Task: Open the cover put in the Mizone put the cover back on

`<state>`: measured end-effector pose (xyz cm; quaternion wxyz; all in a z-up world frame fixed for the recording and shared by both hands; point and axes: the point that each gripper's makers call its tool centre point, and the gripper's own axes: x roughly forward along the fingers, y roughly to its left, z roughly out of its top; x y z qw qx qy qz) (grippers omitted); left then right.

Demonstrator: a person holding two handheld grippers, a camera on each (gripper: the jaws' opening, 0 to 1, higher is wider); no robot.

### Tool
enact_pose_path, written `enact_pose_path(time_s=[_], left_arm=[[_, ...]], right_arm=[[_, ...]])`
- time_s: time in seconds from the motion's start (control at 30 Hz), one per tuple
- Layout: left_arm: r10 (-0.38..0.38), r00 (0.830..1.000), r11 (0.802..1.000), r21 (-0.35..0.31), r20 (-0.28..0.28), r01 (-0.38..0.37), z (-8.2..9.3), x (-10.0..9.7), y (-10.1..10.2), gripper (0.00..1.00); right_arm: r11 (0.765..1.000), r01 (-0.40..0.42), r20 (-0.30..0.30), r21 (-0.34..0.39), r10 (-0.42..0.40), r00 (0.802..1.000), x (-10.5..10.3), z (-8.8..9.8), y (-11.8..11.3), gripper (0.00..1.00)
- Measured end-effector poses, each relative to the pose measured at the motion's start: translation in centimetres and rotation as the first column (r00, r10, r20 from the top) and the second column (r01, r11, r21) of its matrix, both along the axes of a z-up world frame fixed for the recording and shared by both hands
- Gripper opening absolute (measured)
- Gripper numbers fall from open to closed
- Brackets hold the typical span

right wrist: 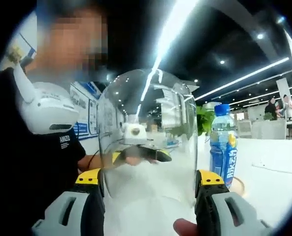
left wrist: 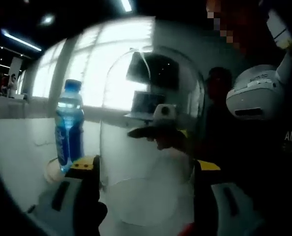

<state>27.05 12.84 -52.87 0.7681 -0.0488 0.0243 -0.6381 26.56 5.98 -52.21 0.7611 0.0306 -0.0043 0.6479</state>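
A clear glass dome cover (left wrist: 150, 147) (right wrist: 146, 128) is held upright between both grippers from opposite sides. My left gripper (left wrist: 146, 164) has its jaws pressed against the dome's two sides. My right gripper (right wrist: 149, 177) clamps it the same way. Through the glass each view shows the other gripper (left wrist: 160, 129) (right wrist: 136, 142) on the far side. The blue Mizone bottle (left wrist: 69, 125) (right wrist: 223, 145) stands upright outside the dome, on a round pale base (left wrist: 51, 171) (right wrist: 240, 187) on the white table. The dome is beside the bottle, not over it.
A person in a dark shirt (right wrist: 42, 162) stands close behind the dome, with a white device (left wrist: 256, 93) (right wrist: 47, 110) at the chest. A fingertip (right wrist: 185, 227) shows at the bottom edge. The white table (left wrist: 17, 147) (right wrist: 269, 172) spreads out beyond the bottle.
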Motion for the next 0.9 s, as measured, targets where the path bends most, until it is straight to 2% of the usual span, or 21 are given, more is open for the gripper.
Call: enact_pose_path(time_s=[0.4,0.63,0.77,0.9], left_arm=[[-0.025,1.0,0.999,0.037,0.018,0.024,-0.2,0.4,-1.3,0.74],[-0.038,0.999,0.999,0.028,0.011,0.038,-0.2,0.6,-1.7,0.76],[-0.04,0.999,0.999,0.026,0.006,0.04,-0.2,0.6,-1.9,0.77],[-0.04,0.999,0.999,0.021,0.016,0.04,-0.2,0.6,-1.9,0.77]], right_arm=[[0.999,-0.035,-0.002,-0.04,0.034,0.999,0.4,0.1,1.5,0.78],[0.998,-0.042,-0.008,-0.042,0.042,0.999,0.4,0.1,2.1,0.81],[0.996,-0.047,-0.028,-0.073,0.045,0.999,0.3,-0.3,2.8,0.84],[0.993,-0.057,-0.023,-0.099,0.055,0.998,0.2,-0.6,3.3,0.86]])
